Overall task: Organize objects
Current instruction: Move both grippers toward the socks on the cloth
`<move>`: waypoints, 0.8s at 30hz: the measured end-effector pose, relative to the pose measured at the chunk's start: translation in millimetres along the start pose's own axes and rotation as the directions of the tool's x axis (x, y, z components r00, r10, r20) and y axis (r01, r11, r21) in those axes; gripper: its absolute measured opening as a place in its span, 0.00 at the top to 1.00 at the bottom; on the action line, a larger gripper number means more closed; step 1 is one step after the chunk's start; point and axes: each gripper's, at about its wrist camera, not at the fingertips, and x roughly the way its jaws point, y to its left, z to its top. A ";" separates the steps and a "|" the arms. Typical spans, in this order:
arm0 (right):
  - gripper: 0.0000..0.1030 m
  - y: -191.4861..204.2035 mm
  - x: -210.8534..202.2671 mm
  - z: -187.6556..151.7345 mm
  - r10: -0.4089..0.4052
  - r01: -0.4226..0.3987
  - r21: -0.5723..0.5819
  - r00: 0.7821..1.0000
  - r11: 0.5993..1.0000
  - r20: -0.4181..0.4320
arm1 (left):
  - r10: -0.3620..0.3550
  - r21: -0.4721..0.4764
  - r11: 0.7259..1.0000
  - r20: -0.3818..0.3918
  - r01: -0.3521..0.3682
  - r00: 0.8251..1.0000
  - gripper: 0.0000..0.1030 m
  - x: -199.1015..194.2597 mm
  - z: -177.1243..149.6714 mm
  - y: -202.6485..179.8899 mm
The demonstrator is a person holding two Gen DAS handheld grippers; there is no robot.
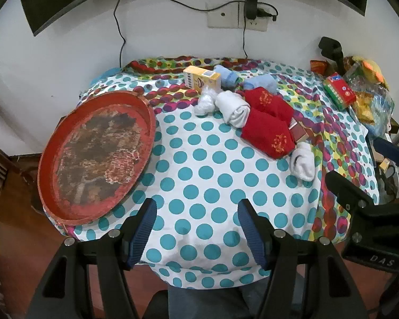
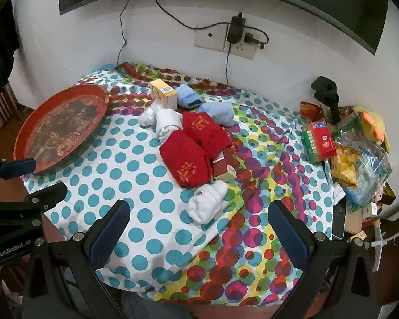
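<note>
Red socks (image 2: 188,156) half hide a small box (image 2: 223,168); both tongs (image 1: 196,228) (image 2: 196,234) gape empty.

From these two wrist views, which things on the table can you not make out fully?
- Small dark red box: both views, mostly covered by the red socks.
- Print on the yellow box: too small to read in either view.
- Clutter at the table's right edge: piled in clear bags and cut off by the fisheye rim.
- Red tray: whether the dark patches are wear or dirt cannot be told.
</note>
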 end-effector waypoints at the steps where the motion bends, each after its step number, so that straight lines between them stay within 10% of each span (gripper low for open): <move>1: 0.00 -0.6 1.3 -0.2 -0.003 0.003 0.001 1.000 1.000 -0.003 | -0.005 0.003 1.000 -0.002 0.005 1.000 0.37 2.0 0.2 -0.8; 24: 0.00 -10.5 34.1 -3.7 0.012 -0.012 0.004 1.000 1.000 -0.022 | -0.028 0.013 0.999 -0.071 0.029 0.997 0.37 40.2 7.1 -2.4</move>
